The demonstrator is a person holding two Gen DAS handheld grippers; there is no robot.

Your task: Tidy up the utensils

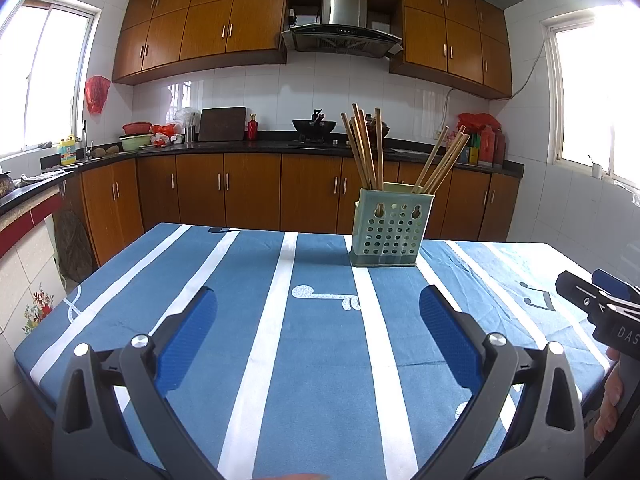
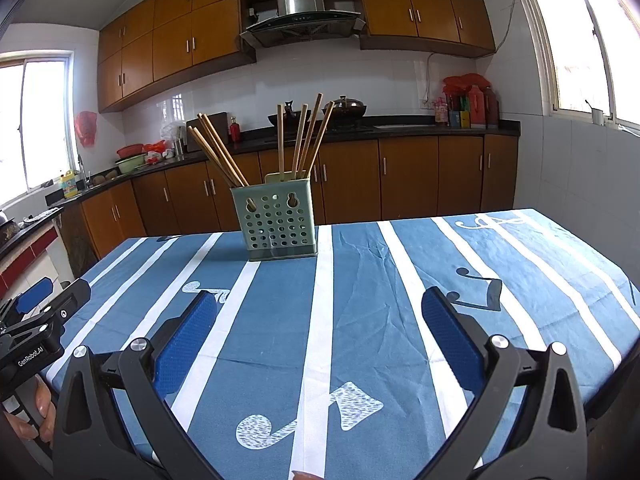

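Stood upright toward the far side of a table under a blue cloth with white stripes and pale music-note prints [image 1: 320,360]: a pale green perforated plastic utensil holder [image 1: 390,229], square-sided, with two keyhole slots near its rim. Held two bunches of wooden chopsticks, one darker bunch [image 1: 364,148] leaning slightly left in the left compartment, one lighter bunch [image 1: 440,160] fanned to the right in the other. Seen again from the right wrist view: same holder [image 2: 276,224] on the cloth [image 2: 360,320], chopsticks [image 2: 304,140] sticking up out of it.

Hovered low over the near part of the table, well apart from the holder: left gripper [image 1: 318,312], blue-padded fingers [image 1: 192,332] spread wide, nothing between them. Likewise the right gripper [image 2: 320,312], jaws spread wide and empty, blue pads [image 2: 452,332] facing inward. Behind the table: brown wooden kitchen cabinets [image 1: 248,192] under a dark counter.
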